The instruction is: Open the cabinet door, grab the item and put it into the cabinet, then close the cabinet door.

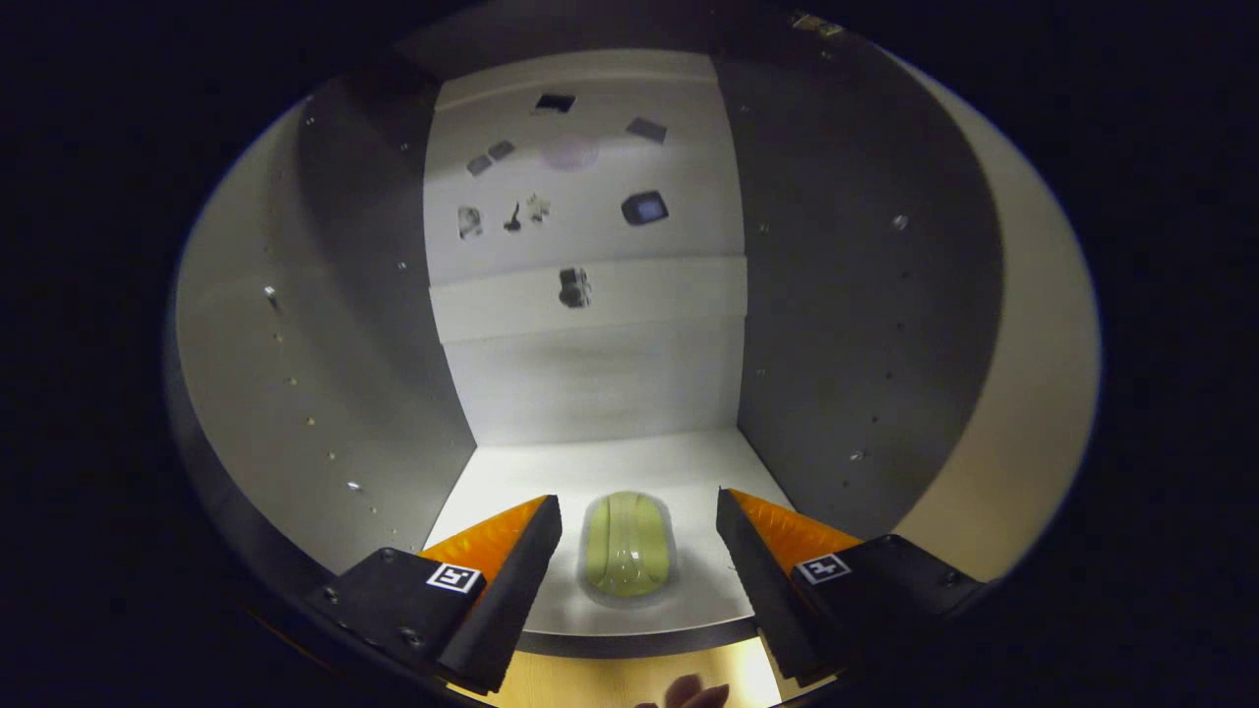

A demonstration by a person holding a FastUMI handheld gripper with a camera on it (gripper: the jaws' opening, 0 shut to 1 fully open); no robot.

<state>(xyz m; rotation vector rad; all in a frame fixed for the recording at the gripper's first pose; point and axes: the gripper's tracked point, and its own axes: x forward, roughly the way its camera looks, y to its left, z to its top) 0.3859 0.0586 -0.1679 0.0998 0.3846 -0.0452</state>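
Note:
I look into an open white cabinet [590, 374] with grey side walls. A pale green item in clear wrapping [628, 544] lies on the cabinet's floor near the front edge. It rests between my two fingers with a gap on each side. My gripper [639, 521] is open and neither finger touches the item. The cabinet door itself cannot be made out.
The cabinet's back wall [580, 197] carries several small dark stickers or marks. The left side wall [325, 374] and the right side wall [856, 324] have rows of small holes. A light wooden surface [590, 678] lies below the cabinet's front edge, with a hand's fingertips [689, 693] over it.

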